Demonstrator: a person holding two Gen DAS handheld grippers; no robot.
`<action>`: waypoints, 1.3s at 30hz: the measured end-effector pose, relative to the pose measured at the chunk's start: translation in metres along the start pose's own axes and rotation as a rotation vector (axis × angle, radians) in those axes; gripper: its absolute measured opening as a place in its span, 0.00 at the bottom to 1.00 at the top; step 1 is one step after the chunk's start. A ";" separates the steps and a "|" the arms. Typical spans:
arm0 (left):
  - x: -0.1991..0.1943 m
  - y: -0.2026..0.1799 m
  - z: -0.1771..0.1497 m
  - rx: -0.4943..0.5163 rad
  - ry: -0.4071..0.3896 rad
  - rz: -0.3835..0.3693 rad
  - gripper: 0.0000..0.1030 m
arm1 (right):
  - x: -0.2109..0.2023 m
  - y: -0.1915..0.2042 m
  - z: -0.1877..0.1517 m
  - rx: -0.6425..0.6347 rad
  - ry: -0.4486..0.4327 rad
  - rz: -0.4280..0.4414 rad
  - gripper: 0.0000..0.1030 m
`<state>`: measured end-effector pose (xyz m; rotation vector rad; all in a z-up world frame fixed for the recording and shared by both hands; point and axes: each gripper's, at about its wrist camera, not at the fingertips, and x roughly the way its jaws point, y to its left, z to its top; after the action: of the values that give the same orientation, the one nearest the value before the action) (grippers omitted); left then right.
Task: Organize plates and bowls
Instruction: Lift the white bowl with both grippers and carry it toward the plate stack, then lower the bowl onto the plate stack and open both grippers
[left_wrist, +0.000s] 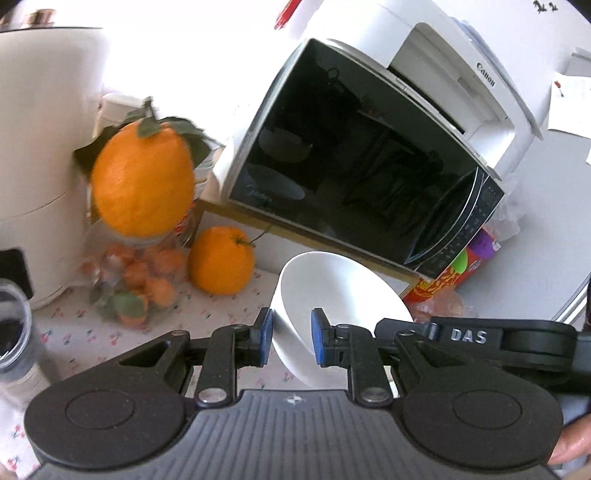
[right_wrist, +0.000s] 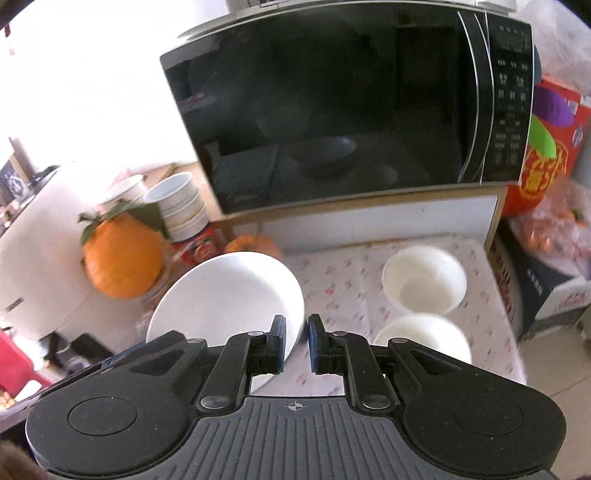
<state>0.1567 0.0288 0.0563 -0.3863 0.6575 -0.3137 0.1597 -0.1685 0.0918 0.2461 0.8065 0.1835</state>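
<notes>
Both the white bowl (left_wrist: 332, 295) in the left gripper (left_wrist: 291, 341) and the white plate (right_wrist: 225, 299) in the right gripper (right_wrist: 297, 343) look glazed, slippery and breakable, so jaws clamped on their rims suit them.

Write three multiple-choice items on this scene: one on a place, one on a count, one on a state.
1. Where do the loose white bowls stand?
A. on the flowered cloth in front of the microwave
B. on the microwave's roof
C. inside the microwave

2. How many loose white bowls does the right wrist view show on that cloth?
A. one
B. two
C. four

3. What are the right tongs doing?
A. standing wide open over nothing
B. shut on an orange
C. shut on the rim of a white dish

Key: 1 A, both rest on the cloth below the microwave door. 2 B, one stands behind the other, right of the tongs. 3 C, the dish's edge sits between the blue pads.
</notes>
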 end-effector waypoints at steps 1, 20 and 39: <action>-0.003 0.001 -0.002 0.002 0.004 0.004 0.18 | -0.003 0.002 -0.004 0.004 0.005 0.006 0.14; -0.030 0.043 -0.043 0.029 0.097 0.058 0.16 | 0.010 0.009 -0.090 0.068 0.100 0.131 0.15; 0.002 0.070 -0.061 0.062 0.192 0.228 0.16 | 0.064 0.025 -0.093 -0.044 0.104 0.181 0.16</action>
<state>0.1302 0.0753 -0.0199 -0.2205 0.8702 -0.1542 0.1332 -0.1147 -0.0075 0.2694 0.8823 0.3865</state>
